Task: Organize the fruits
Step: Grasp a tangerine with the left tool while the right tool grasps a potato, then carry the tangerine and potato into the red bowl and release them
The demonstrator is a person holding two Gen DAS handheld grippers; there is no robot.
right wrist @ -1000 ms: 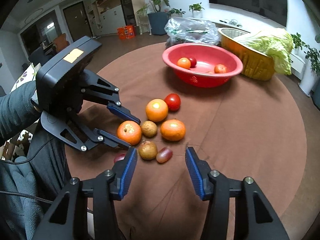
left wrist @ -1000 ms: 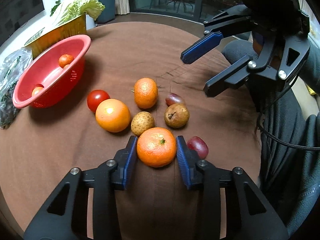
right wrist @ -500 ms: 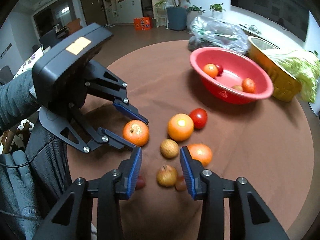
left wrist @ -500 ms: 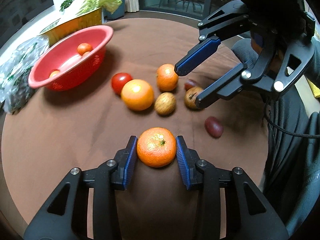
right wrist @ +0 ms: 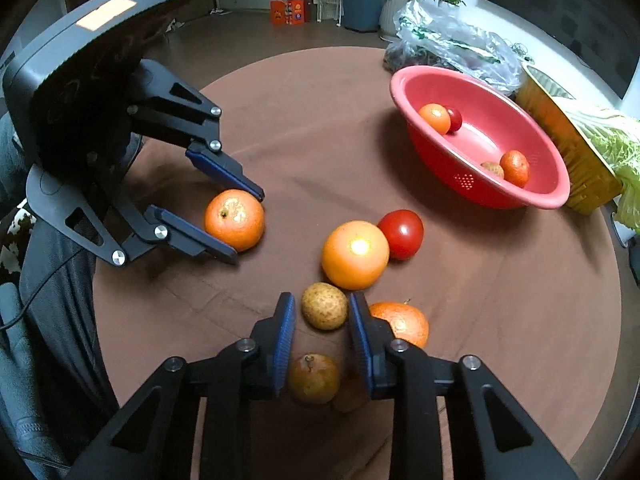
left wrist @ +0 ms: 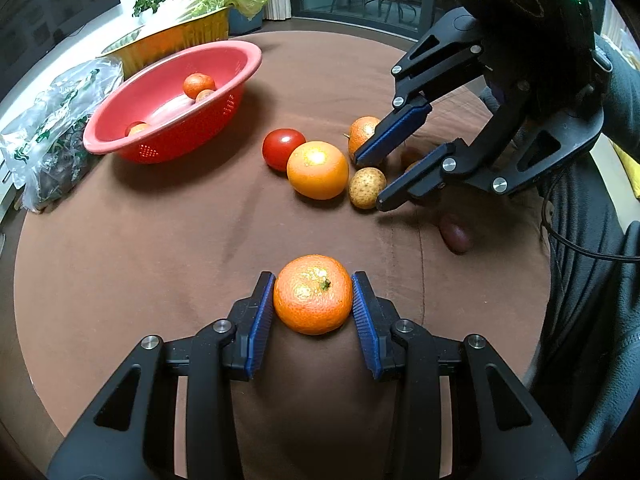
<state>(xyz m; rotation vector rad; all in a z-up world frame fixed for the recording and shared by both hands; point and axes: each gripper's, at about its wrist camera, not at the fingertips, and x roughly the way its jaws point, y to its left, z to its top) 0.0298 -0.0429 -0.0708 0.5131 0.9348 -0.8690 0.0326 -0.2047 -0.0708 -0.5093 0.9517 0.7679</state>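
The left gripper [left wrist: 313, 304] is clamped on a mandarin [left wrist: 313, 294] above the brown table [left wrist: 160, 232]; the right gripper [right wrist: 323, 342], jaws apart, straddles a brown pear [right wrist: 313, 378] — a potato [right wrist: 324, 306] sits just ahead. The red bowl [right wrist: 556, 196] holds four small fruits. Loose nearby: one large orange [right wrist: 355, 254], one tomato [right wrist: 401, 234], one more mandarin [right wrist: 404, 322] crowding the right finger.

Bare brown cloth [left wrist: 168, 248] before red bowl [left wrist: 120, 148]

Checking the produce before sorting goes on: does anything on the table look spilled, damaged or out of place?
Nothing spilled or damaged. One oddity: a tomato lies among the loose fruit, touching the big orange, and a potato-like tuber sits beside them.
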